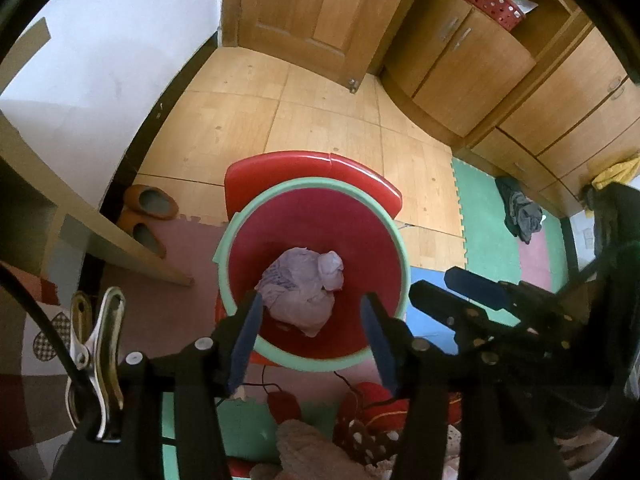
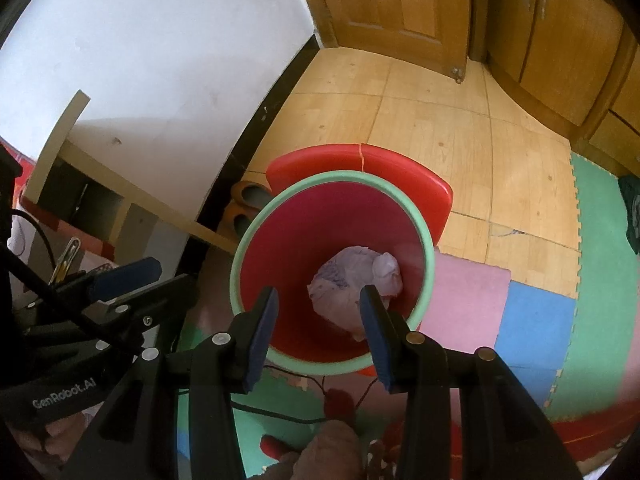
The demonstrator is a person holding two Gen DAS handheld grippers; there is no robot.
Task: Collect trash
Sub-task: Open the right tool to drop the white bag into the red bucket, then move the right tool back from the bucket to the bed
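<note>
A red bin with a green rim stands on the floor below both grippers; the same bin fills the middle of the right wrist view. At its bottom lies a crumpled pale lilac wad of paper, also seen as the wad of paper. My left gripper hangs open above the bin, nothing between its blue pads. My right gripper is open too, above the bin's near rim, and holds nothing. The right gripper shows at the right of the left wrist view. The left gripper shows at the left of the right wrist view.
A red lid leans behind the bin. Orange slippers lie by a low shelf at the left. Foam mats cover the near floor, with dark cloth on them. Wooden cabinets and a door stand beyond.
</note>
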